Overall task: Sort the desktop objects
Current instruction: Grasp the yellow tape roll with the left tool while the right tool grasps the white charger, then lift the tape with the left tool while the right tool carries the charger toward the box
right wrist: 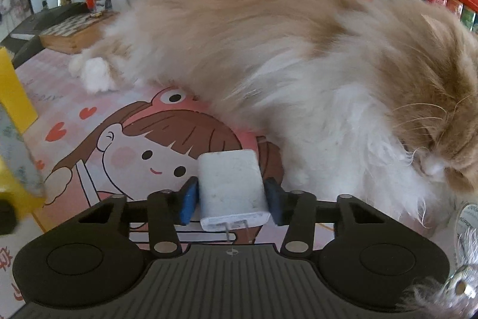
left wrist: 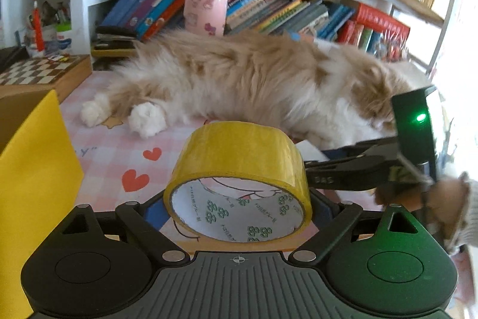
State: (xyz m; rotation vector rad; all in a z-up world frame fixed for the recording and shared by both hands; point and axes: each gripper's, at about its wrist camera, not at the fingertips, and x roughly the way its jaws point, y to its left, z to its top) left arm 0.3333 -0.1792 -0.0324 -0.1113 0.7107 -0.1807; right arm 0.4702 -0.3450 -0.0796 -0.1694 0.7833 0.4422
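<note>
My left gripper (left wrist: 239, 208) is shut on a yellow tape roll (left wrist: 239, 160), held above the pink desk mat with its white core facing me. My right gripper (right wrist: 230, 204) is shut on a white plug charger (right wrist: 230, 184), prongs pointing back at the camera, held just above the mat. The blue fingertips (right wrist: 188, 204) press both of its sides. The right gripper also shows at the right of the left wrist view (left wrist: 352, 166), just right of the tape. The tape's edge shows at the far left of the right wrist view (right wrist: 15, 157).
A fluffy orange and white cat (left wrist: 254, 82) lies across the desk right behind both grippers; its head (right wrist: 442, 109) is close to the right gripper. A yellow box (left wrist: 33, 178) stands at the left. A chessboard (left wrist: 38, 71), a pink cup (left wrist: 206, 8) and shelved books (left wrist: 269, 8) are behind.
</note>
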